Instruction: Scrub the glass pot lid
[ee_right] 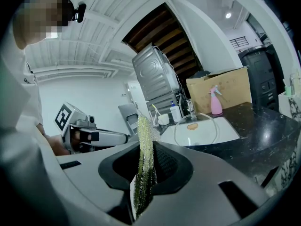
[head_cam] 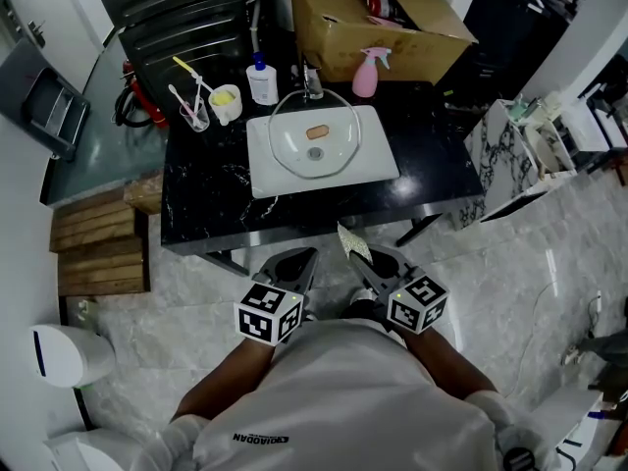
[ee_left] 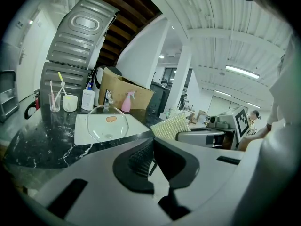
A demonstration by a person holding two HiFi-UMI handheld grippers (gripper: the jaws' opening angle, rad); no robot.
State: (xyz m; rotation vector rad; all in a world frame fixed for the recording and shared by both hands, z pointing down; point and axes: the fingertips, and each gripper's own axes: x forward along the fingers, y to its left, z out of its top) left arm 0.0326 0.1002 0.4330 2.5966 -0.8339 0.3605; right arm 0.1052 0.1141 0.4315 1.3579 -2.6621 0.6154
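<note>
Glass pot lid (head_cam: 314, 135) leans upright in the white basin (head_cam: 373, 170) at the middle of the black counter (head_cam: 211, 204), its far edge by the faucet (head_cam: 312, 81). It is clear, so only the rim reads plainly. A small brown oblong (head_cam: 316, 131) shows at its centre; whether that is the lid's knob or something lying in the basin cannot be told.

Both grippers are held low and near, close to the person's body, well apart from the lid and short of the counter's near edge. The hands are hidden under the marker cubes; only the forearms (head_cam: 231, 386) show.

The left gripper (head_cam: 297, 263) has its jaws pressed together with nothing between them. The right gripper (head_cam: 378, 263) is clamped on a sparkly pale-green scrub pad (head_cam: 353, 241), which stands on edge between the jaws and sticks out past them toward the counter.

At the far left of the counter a glass (head_cam: 194, 114) holds toothbrushes, with a pale cup (head_cam: 226, 103) and a white pump bottle (head_cam: 262, 79) beside it. A pink spray bottle (head_cam: 368, 72) stands at the far right, in front of an open cardboard box (head_cam: 343, 27) whose contents are cut off.
</note>
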